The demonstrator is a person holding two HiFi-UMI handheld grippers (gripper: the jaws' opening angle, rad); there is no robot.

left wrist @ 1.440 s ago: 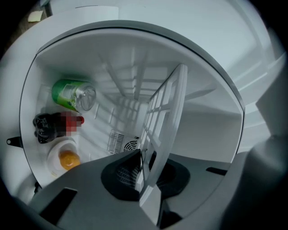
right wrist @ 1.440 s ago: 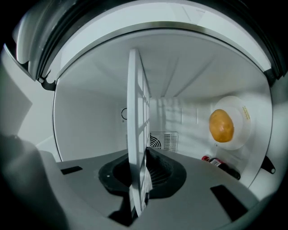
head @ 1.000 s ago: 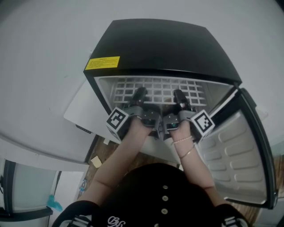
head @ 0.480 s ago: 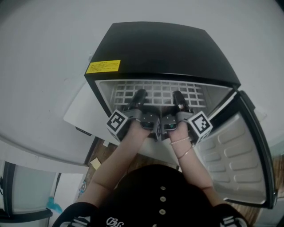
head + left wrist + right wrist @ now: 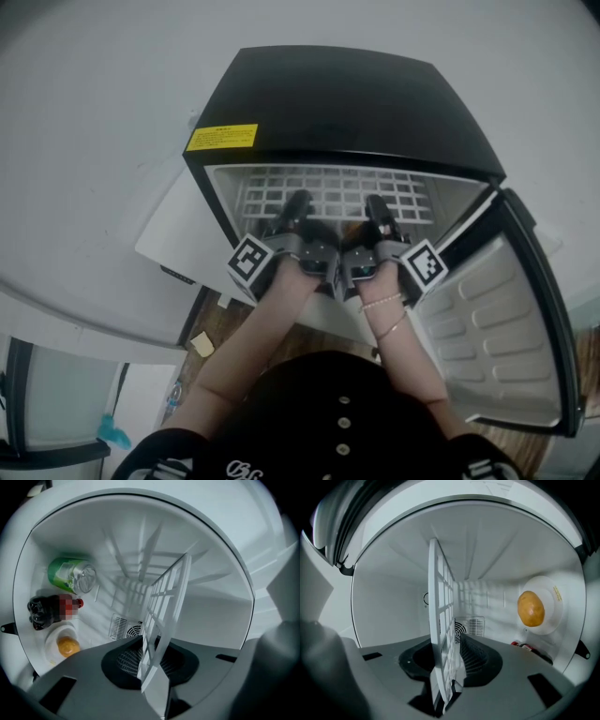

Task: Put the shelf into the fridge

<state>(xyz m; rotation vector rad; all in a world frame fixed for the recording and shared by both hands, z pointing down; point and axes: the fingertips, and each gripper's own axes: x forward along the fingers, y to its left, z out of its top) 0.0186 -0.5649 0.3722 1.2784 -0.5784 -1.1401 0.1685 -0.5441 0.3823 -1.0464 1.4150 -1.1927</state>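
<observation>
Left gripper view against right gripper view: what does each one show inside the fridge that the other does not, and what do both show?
Only the left gripper view shows the green container and most of the dark bottle with its red cap; the right gripper view catches just a sliver of that bottle. Only the right gripper view shows a small round mark on the side wall. Both show the white grid shelf between opening jaws, the vent at the back, and the plate carrying a yellow-orange food.

The person wore a black top with small round buttons down its front and white lettering beside them. Two thin bracelets ringed the right wrist above that top.
</observation>
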